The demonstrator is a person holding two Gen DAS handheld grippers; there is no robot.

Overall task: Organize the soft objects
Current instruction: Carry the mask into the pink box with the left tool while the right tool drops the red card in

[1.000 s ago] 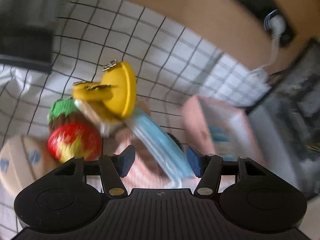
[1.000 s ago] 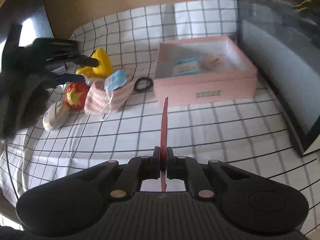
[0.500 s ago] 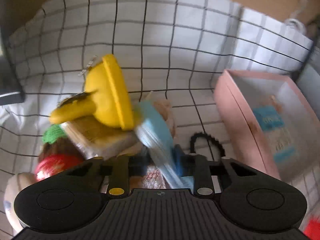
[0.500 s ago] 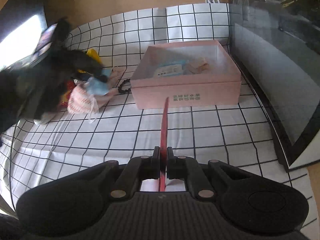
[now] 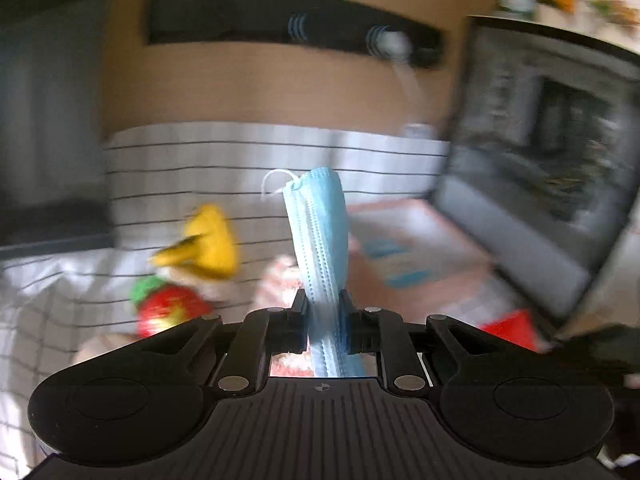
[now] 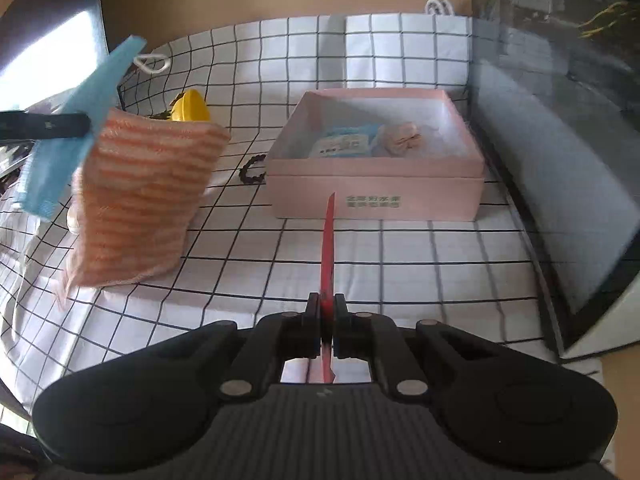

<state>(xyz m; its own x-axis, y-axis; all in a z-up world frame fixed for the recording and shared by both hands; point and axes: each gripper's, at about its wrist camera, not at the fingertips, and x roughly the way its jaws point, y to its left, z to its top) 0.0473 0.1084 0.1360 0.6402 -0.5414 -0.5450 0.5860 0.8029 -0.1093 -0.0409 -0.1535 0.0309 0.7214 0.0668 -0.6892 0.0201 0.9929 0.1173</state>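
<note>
My left gripper (image 5: 323, 304) is shut on a blue face mask (image 5: 320, 240), which stands up between its jaws. In the right wrist view the mask (image 6: 76, 128) is lifted off the cloth at the left, and an orange-striped cloth (image 6: 140, 200) hangs in the air with it. My right gripper (image 6: 328, 308) is shut on a thin red sheet (image 6: 328, 240), held edge-on in front of the open pink box (image 6: 376, 192). The box holds a blue packet (image 6: 344, 144) and a pink soft item (image 6: 400, 138).
A yellow toy (image 6: 190, 106), a strawberry toy (image 5: 168, 312) and a black hair tie (image 6: 252, 170) lie on the checked tablecloth (image 6: 400, 280). A dark glass panel (image 6: 560, 140) stands at the right. A wooden wall with a black power strip (image 5: 280, 20) is behind.
My left gripper closed on the blue mask and lifted it up off the pile, the striped cloth rising with it. My right gripper moved nearer the pink box with the red sheet.
</note>
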